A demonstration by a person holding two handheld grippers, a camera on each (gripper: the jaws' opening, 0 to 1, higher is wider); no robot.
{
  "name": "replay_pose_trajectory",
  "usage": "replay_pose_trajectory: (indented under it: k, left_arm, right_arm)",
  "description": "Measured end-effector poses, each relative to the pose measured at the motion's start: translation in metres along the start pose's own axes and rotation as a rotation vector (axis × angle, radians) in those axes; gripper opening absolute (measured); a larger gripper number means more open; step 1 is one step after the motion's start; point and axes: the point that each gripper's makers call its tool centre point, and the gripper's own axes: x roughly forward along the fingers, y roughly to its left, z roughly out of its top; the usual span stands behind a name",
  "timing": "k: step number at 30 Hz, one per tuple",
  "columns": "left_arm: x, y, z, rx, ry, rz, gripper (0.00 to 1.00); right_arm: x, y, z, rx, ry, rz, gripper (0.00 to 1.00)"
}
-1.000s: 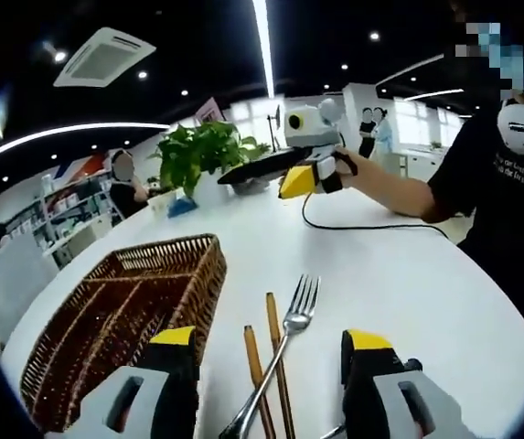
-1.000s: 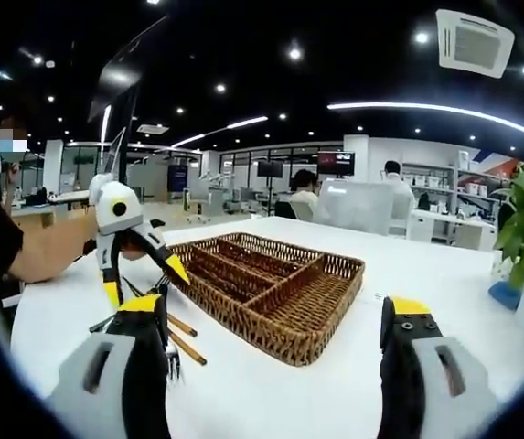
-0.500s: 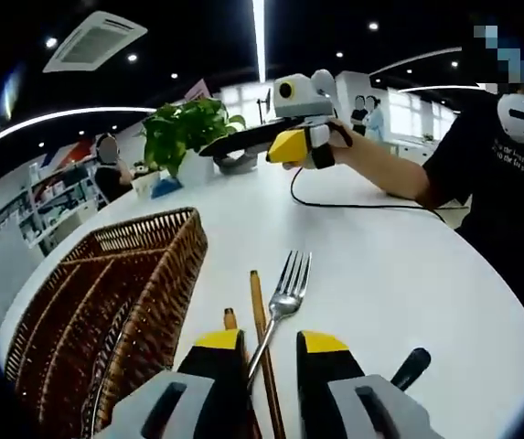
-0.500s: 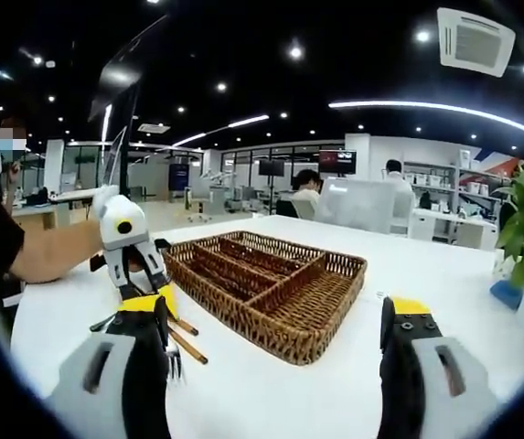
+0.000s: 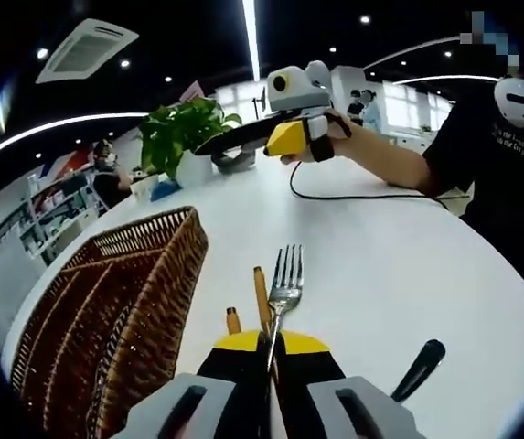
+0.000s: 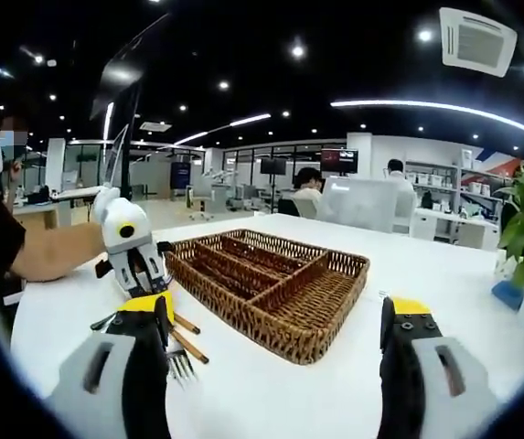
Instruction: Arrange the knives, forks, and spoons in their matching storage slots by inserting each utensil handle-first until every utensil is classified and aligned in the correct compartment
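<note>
The white bench (image 5: 399,265) is carrying the whole job. The wicker cutlery basket (image 6: 280,279) is sitting on it, and its long compartments are showing no utensil inside, so sorting appears to be at its very start, with every piece left to place.

The right gripper (image 6: 275,352) is hovering over the bench near the basket with its fingers spread wide and carrying nothing. The left gripper (image 5: 271,343) is working just beside the basket wall, its fingers pressed together and pinching the fork (image 5: 283,291) by the handle, tines pointing away.

Two wooden chopsticks (image 5: 260,297) are lying alongside the fork on the bench, and a dark utensil handle (image 5: 419,366) is lying to the right, its type not determinable.
</note>
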Motion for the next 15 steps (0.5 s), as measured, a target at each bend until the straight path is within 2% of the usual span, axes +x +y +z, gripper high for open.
replay_pose_trajectory:
  k: [2, 10, 11, 13, 15]
  left_arm:
    - [0.0005, -0.0015, 0.0010, 0.023, -0.006, -0.004, 0.05]
    - [-0.0019, -0.0029, 0.0052, 0.015, -0.018, -0.005, 0.02]
    - [-0.0014, -0.0020, 0.0053, 0.053, -0.018, 0.002, 0.02]
    - [-0.0026, -0.0012, 0.0075, 0.021, -0.030, -0.001, 0.01]
    - [-0.0014, -0.0023, 0.0045, 0.049, -0.016, -0.003, 0.01]
  right_arm:
    - [0.0000, 0.0002, 0.0001, 0.000, 0.000, 0.001, 1.00]
    - [0.0006, 0.0032, -0.0024, -0.008, 0.012, 0.011, 1.00]
    - [0.0010, 0.0039, -0.0040, -0.010, 0.019, 0.015, 1.00]
    - [0.0021, 0.0046, -0.0057, -0.014, 0.027, 0.020, 1.00]
    - [0.0028, 0.0070, -0.0071, -0.015, 0.033, 0.030, 1.00]
